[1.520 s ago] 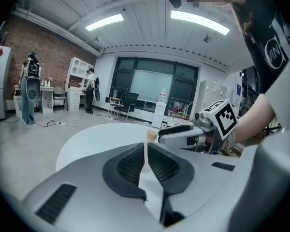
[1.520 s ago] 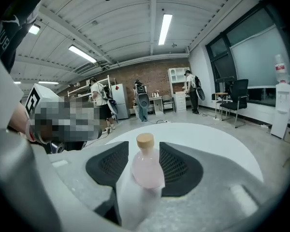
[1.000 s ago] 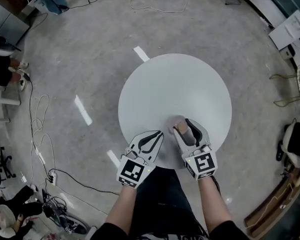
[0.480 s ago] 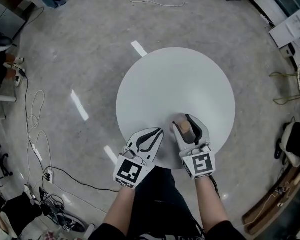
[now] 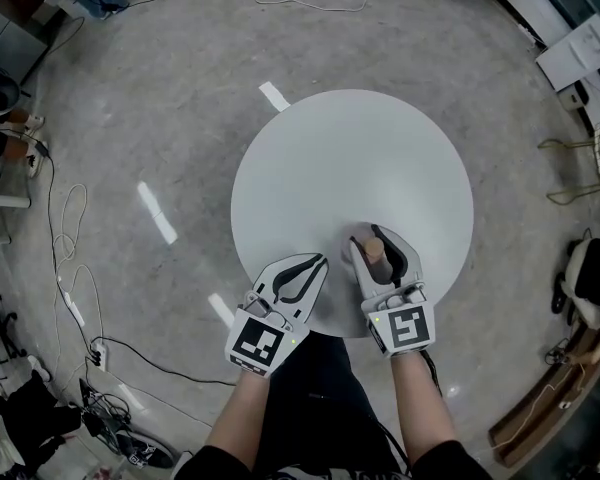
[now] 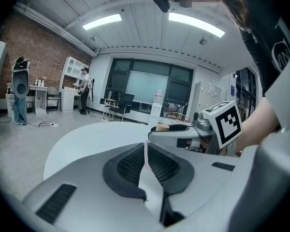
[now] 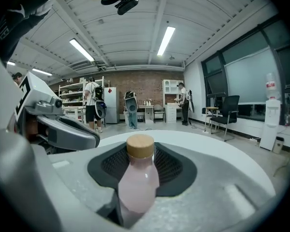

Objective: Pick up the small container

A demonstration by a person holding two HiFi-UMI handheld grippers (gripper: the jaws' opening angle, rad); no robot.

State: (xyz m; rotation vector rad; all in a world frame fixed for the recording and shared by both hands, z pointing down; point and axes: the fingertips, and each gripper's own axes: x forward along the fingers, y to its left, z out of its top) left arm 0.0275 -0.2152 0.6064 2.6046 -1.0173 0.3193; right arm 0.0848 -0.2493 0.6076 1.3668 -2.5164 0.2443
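Right jaws: the right gripper [image 5: 374, 238] has just been closing its jaws, and the dark ribbed pads now press both sides of the pink bottle [image 7: 137, 180].
Left jaws: the left gripper [image 6: 145, 149] has its jaws together with nothing between them.
Pink bottle: upright with its wooden cap [image 7: 140, 146] on top, over the near part of the round white table [image 5: 350, 158].
Left gripper's place: at the table's near edge, just beside the right gripper and apart from the bottle.

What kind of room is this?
Probably a workshop or lab: a bare concrete floor with loose cables, a brick wall with shelves, and office chairs.
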